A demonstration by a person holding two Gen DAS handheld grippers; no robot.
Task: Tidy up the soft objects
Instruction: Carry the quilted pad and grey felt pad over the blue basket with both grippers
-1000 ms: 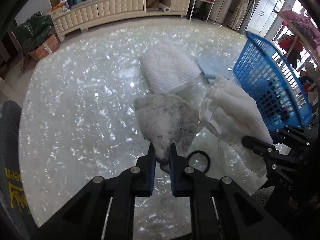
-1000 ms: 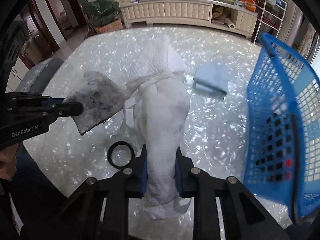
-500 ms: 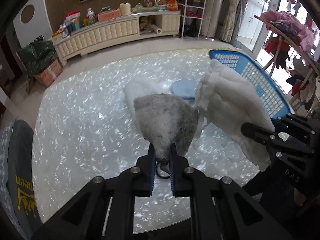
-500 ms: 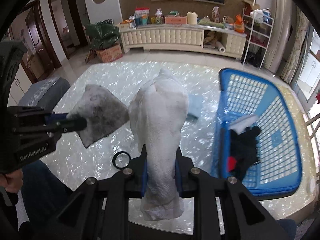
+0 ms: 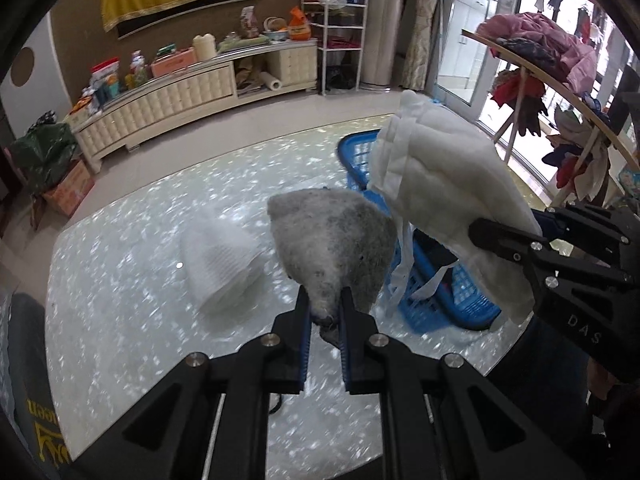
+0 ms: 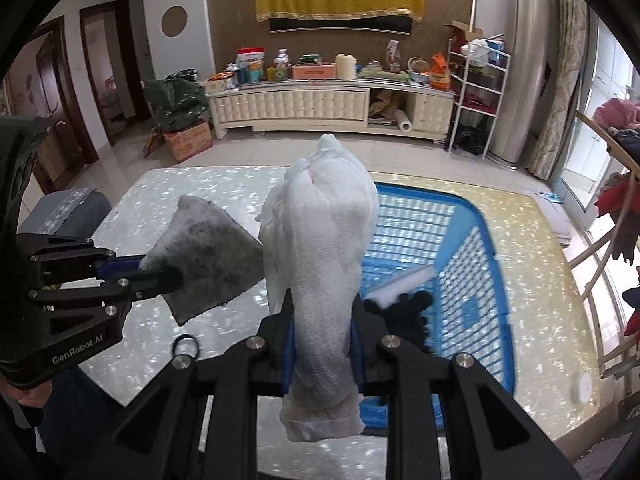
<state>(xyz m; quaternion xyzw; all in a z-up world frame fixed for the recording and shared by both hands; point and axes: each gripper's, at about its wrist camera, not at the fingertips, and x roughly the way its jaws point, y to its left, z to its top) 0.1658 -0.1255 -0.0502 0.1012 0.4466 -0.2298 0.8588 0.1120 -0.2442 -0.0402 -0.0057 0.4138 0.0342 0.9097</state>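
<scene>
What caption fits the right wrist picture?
Right gripper lifts white gauze cloth near blue basket.

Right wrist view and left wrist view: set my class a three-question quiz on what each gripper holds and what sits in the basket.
1. True or false: the left gripper has its jaws shut on the grey cloth.
2. Multiple choice: what does the right gripper grip? A) white gauze cloth B) black ring C) white knit cloth
3. Fill in: the dark item lies inside the blue ____.

Key: 1 true; 2 A; 3 basket.
</scene>
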